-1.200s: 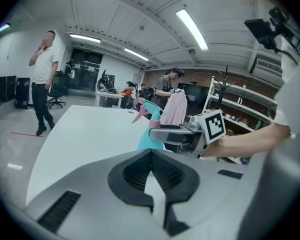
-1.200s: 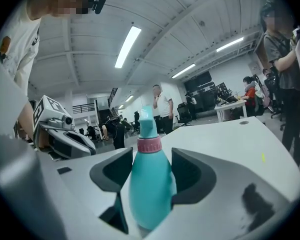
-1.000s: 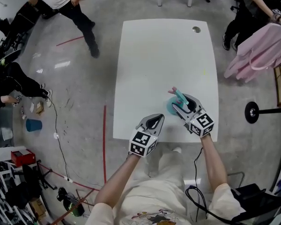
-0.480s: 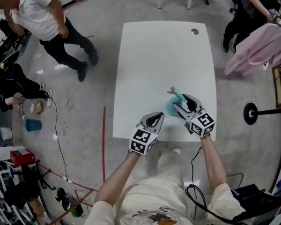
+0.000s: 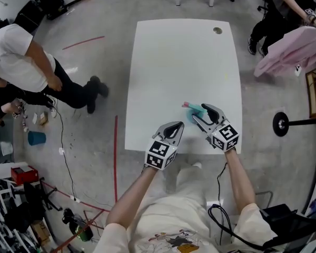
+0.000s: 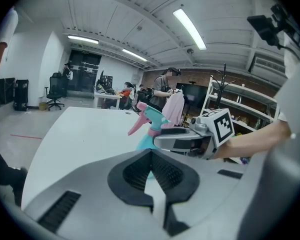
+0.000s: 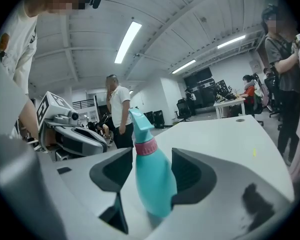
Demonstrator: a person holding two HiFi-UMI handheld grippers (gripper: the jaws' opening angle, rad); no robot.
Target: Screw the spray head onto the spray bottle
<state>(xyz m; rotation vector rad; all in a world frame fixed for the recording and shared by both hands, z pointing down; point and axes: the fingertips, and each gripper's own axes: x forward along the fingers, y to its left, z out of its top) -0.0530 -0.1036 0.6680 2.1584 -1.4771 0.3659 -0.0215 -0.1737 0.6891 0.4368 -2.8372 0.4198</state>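
Teal plastic with a pink collar [image 7: 146, 147] at the neck: the spray bottle [image 7: 155, 179] stands between the jaws of the right gripper [image 7: 152, 166], and the dark pads press on both sides of its body, so this gripper is closed on the bottle. The spray head [image 7: 140, 124] sits on top of the bottle, above the collar, and its pink trigger [image 6: 136, 125] points away from the right gripper in the left gripper view. Whether the bottle's base rests on the table [image 5: 179, 62] cannot be told, as the gripper's own body hides it. From the head view the spray bottle [image 5: 190, 116] is over the near right part of the white table, close to the front edge, with the right gripper [image 5: 198, 115] reaching in from the person's side. The left gripper [image 5: 175, 126] hangs just beside it at the table's near edge – apart from the bottle – and its jaws are closed together with nothing between them, as the left gripper [image 6: 151, 156] view shows. Beyond the table's left side, a person in a white shirt [image 5: 16, 62] bends over the concrete floor.
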